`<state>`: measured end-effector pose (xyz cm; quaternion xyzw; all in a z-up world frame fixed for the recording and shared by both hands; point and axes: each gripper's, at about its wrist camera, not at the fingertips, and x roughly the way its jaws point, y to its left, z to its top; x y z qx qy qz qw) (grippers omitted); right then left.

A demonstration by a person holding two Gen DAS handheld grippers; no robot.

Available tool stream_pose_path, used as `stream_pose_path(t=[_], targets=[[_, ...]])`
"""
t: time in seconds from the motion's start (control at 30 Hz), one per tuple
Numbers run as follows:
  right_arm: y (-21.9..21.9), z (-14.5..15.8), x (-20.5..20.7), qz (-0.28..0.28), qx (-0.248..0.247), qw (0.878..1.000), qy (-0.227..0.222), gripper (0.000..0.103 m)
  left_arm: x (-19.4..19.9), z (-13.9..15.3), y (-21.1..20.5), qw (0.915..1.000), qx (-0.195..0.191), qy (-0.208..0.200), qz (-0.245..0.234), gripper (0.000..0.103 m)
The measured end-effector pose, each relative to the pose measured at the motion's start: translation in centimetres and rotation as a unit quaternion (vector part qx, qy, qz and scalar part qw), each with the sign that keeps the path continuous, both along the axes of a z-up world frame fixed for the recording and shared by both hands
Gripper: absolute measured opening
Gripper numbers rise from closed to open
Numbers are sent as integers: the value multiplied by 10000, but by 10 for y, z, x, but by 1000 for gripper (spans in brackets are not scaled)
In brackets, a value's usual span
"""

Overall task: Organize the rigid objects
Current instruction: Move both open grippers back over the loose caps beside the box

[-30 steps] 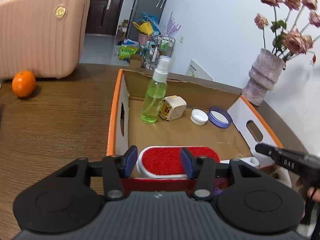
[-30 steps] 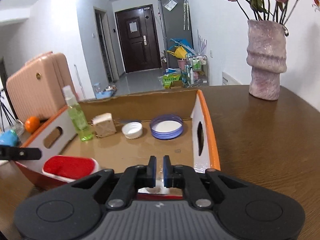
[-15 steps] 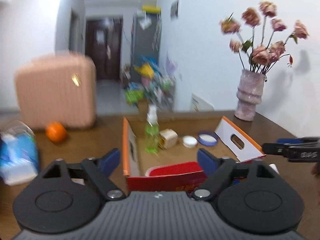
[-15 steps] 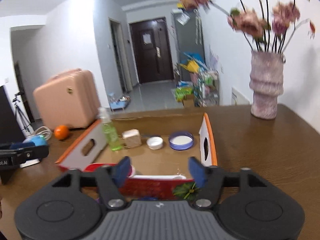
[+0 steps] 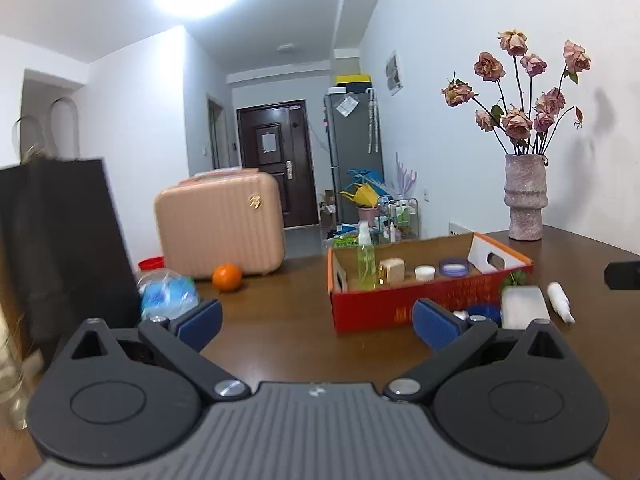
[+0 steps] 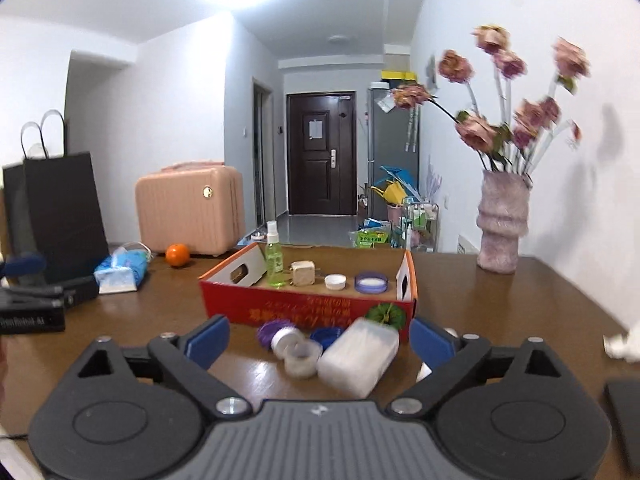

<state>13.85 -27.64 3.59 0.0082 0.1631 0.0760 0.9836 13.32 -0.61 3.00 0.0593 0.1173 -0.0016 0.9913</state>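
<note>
- While both jaws are opening, the left tool point(image 5: 316, 322) and right tool point(image 6: 320, 338) hang empty before the box point(image 6: 308, 310).
- Next, probably: grip the white case point(image 6: 358, 356) on the worktop point(image 6: 500, 308).

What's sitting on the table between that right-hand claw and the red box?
In the right wrist view, between the opening, empty right gripper and the red box lie a white plastic case, a tape roll, a white spool, purple cord and a blue lid.
</note>
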Motion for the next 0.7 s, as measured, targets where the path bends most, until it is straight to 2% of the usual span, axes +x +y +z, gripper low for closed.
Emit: stream_pose_path(t=[0.07, 0.23, 0.33, 0.47, 0.57, 0.7], targets=[[-1, -8, -23, -6, 246, 9997, 67, 98, -18, -8, 4, 9999, -15, 119, 15, 103], [5, -29, -51, -24, 242, 9996, 148, 103, -42, -15, 10, 9990, -120, 413, -72, 103], [13, -33, -53, -4, 257, 9994, 226, 103, -51, -9, 10, 9993, -143, 347, -80, 103], [18, -29, -58, -34, 170, 9998, 119, 103, -58, 0, 10, 9997, -183, 173, -59, 103], [17, -28, -62, -75, 168, 9998, 84, 103, -54, 1, 9, 9993, -285, 211, -149, 103], [11, -32, -54, -221, 164, 9995, 141, 103, -35, -9, 5, 9972, -422, 568, -245, 103]])
